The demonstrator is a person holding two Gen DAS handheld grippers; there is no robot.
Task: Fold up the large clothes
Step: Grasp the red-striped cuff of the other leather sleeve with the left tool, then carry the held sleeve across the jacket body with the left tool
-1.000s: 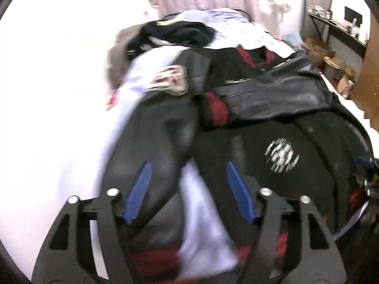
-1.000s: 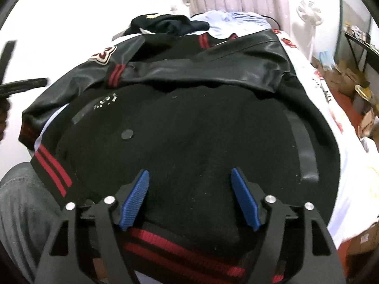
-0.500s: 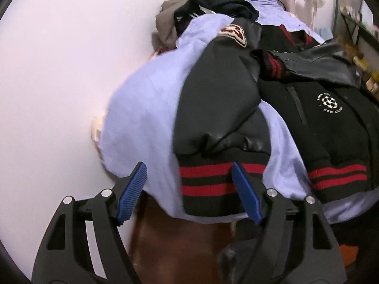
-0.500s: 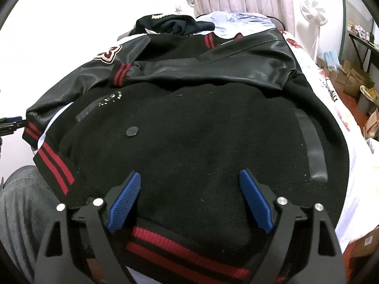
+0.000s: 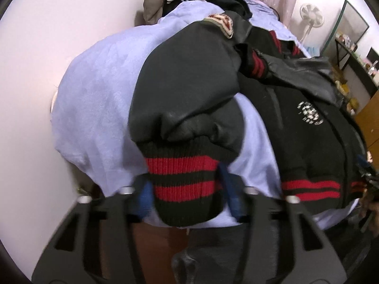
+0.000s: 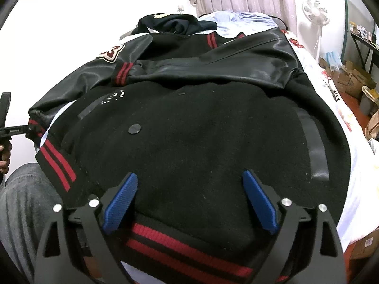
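Observation:
A black varsity jacket [image 6: 201, 130] with leather sleeves and red-striped ribbing lies front up on the bed. One sleeve [image 6: 213, 64] is folded across its chest. The other sleeve [image 5: 189, 90] hangs toward the bed's near left edge, and its red-striped cuff [image 5: 184, 182] sits between the blue pads of my left gripper [image 5: 187, 194], whose jaws stand close around it. My right gripper [image 6: 189, 201] is open over the jacket's hem [image 6: 184, 248], touching nothing I can see. The left gripper also shows at the left edge of the right wrist view [image 6: 14, 130].
A light blue sheet [image 5: 99, 99] covers the bed. Dark clothes [image 6: 175, 23] are piled at the bed's far end near the curtain. A fan [image 6: 316, 11], boxes [image 6: 350, 78] and shelves stand on the right. My jeans-clad leg [image 6: 23, 201] is at the bed's near left.
My left gripper swung left off the jacket body to the hanging sleeve's cuff, and its jaws narrowed around it. My right gripper drew back slightly and stayed open.

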